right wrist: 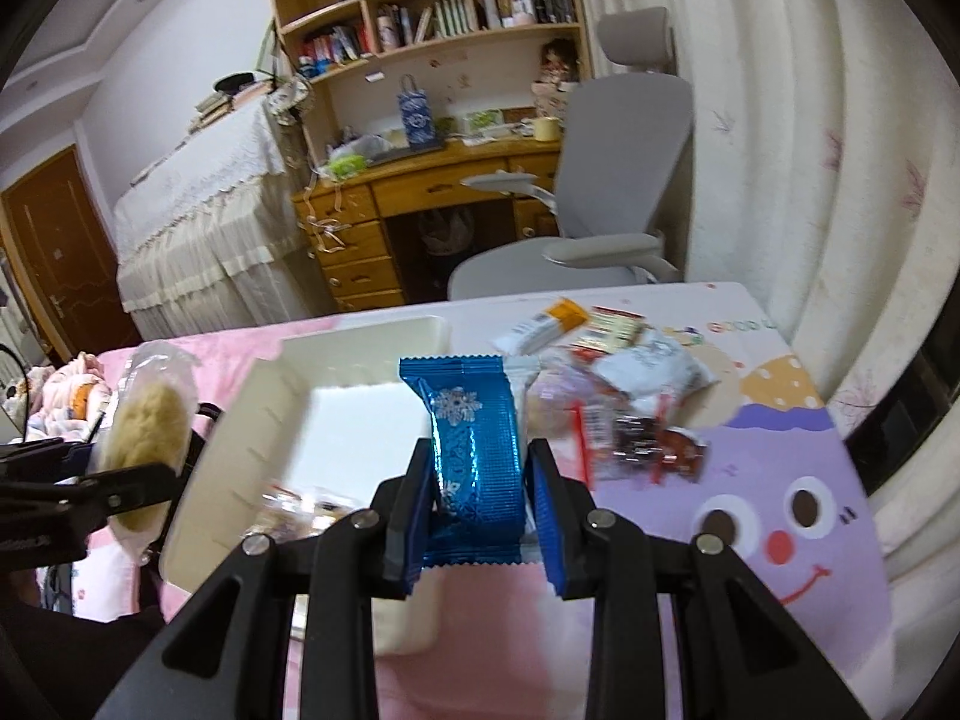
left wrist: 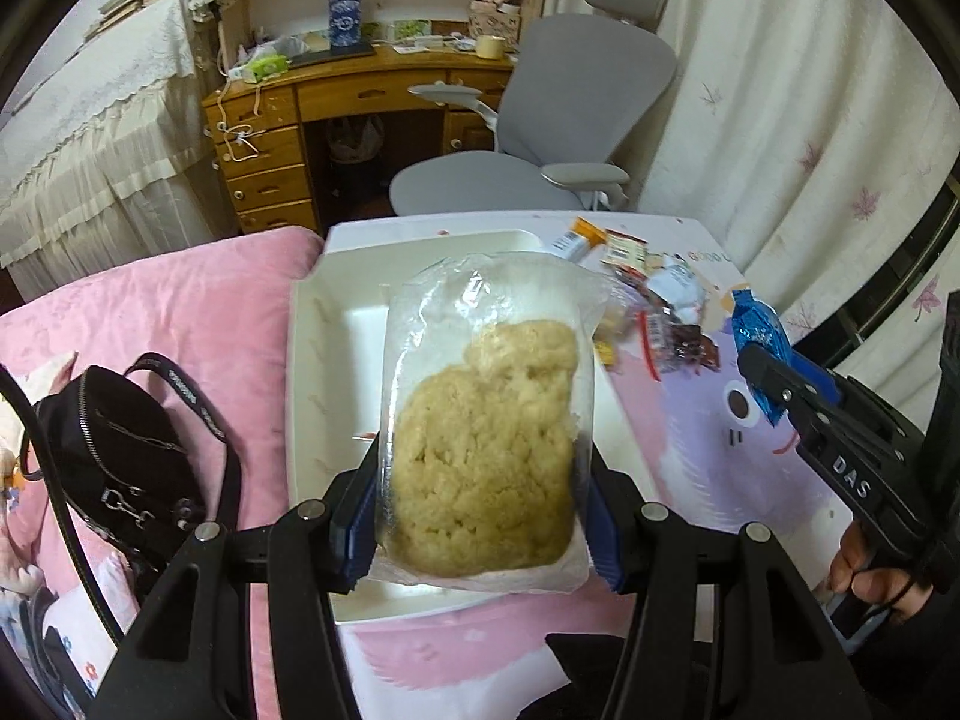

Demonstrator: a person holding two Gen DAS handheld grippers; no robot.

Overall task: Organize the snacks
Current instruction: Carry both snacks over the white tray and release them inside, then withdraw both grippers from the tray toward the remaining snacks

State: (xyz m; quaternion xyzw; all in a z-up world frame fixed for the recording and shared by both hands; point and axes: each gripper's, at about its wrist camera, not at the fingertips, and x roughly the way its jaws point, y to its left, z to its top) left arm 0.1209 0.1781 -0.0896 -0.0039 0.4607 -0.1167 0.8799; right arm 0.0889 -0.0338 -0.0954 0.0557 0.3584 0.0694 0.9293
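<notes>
My left gripper (left wrist: 483, 504) is shut on a clear bag with a pale yellow cake (left wrist: 486, 444) and holds it above the white bin (left wrist: 327, 324). The bag also shows in the right wrist view (right wrist: 147, 426), left of the bin (right wrist: 240, 420). My right gripper (right wrist: 480, 480) is shut on a blue foil snack packet (right wrist: 474, 450) with a snowflake, held above the bin's near right part. In the left wrist view the right gripper (left wrist: 774, 387) holds the blue packet (left wrist: 759, 330) at the right. A pile of loose snacks (right wrist: 618, 378) lies on the mat right of the bin.
The bin and snacks sit on a purple cartoon mat (right wrist: 780, 480) over a pink bed cover (left wrist: 180, 312). A black bag (left wrist: 120, 450) lies left of the bin. A grey office chair (left wrist: 570, 120) and a wooden desk (left wrist: 360, 96) stand behind.
</notes>
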